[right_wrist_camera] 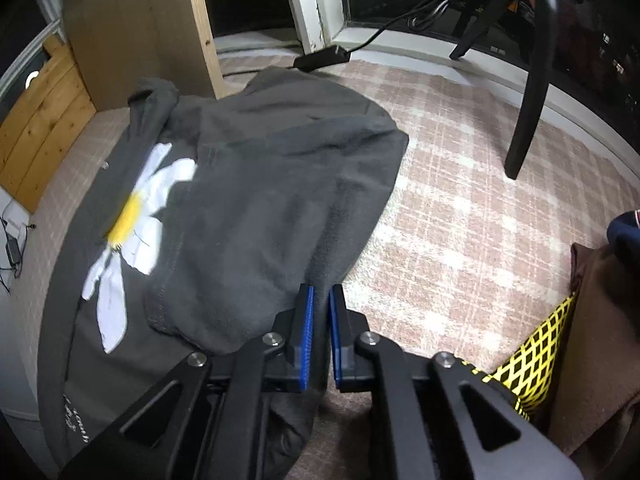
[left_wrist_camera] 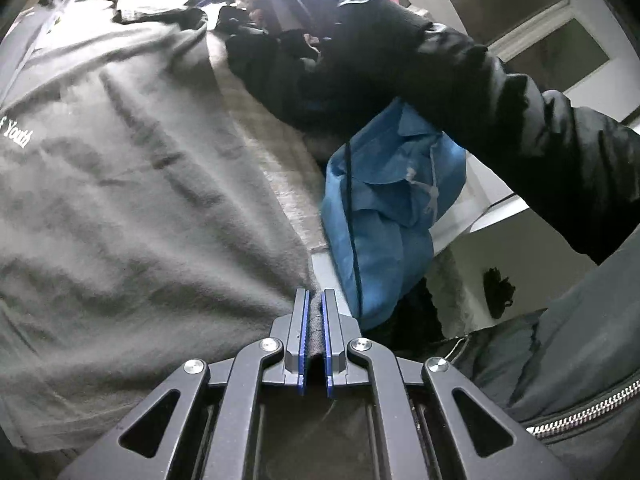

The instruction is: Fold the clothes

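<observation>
Bare checked rug (right_wrist_camera: 460, 216) right of hoodie (right_wrist_camera: 260, 200), chair leg (right_wrist_camera: 528, 112) beyond, wooden cabinet (right_wrist_camera: 140, 28) behind

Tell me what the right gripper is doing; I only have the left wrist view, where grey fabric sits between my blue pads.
Observer: The right gripper is shut on the dark grey sweatshirt too, pinching a fold of its edge.
Operator: Describe the garment.
Observer: It lies partly folded on a pink-and-white checked rug, with a white daisy print showing.
Operator: Report anything nearby.
Observer: A black chair leg stands on the rug beyond the sweatshirt, apart from it.
</observation>
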Demonstrator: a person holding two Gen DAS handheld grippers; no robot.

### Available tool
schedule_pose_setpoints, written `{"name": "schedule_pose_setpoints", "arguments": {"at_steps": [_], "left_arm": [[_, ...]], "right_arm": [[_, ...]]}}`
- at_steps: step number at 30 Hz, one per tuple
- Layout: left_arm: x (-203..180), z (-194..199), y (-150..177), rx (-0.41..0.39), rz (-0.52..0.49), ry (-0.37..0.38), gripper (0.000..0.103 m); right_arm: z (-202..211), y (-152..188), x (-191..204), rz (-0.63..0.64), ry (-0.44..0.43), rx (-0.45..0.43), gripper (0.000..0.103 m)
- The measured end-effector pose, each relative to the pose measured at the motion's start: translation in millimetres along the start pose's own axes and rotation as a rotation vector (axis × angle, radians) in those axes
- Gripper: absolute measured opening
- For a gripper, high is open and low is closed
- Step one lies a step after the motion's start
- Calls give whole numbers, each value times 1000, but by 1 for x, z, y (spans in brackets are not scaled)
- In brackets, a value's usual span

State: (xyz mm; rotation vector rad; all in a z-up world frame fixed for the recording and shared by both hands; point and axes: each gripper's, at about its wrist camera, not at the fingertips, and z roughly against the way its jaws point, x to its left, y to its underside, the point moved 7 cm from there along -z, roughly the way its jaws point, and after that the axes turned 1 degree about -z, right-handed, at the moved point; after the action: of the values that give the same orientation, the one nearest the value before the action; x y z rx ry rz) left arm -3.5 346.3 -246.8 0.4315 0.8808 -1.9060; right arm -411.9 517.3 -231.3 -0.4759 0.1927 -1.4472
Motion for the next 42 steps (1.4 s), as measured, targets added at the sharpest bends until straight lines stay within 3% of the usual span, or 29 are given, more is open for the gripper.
{"name": "schedule_pose_setpoints", "arguments": {"at_steps": [3,8,14,22,30,34,37,41,42], "left_arm": [[9,15,2,-47,40,4,5],[47,59,10,-167,178,-50,5],[89,93,33,-260,317,-127,5],[123,100,48,-267,389,-197,5],[123,105,51,-306,436,-192,5],[126,107,55,-311,454,-192,5],[132,104,58,-277,479,-211,5],[127,120,58,-280,451,-289,9],[125,125,58,-280,440,-319,15]], "right_arm": [[13,-15,13,-3,-28,-35,7],[29,-40,60,39,-58,-66,6],[12,-62,129,140,-23,-66,6],[-42,-64,168,194,28,-6,5],[-45,-71,189,218,-5,-16,3],[-37,-55,192,252,-27,6,3],[-26,-41,190,274,-49,26,9],[-12,-21,189,302,-79,52,35],[-9,-17,188,310,-86,58,36]]}}
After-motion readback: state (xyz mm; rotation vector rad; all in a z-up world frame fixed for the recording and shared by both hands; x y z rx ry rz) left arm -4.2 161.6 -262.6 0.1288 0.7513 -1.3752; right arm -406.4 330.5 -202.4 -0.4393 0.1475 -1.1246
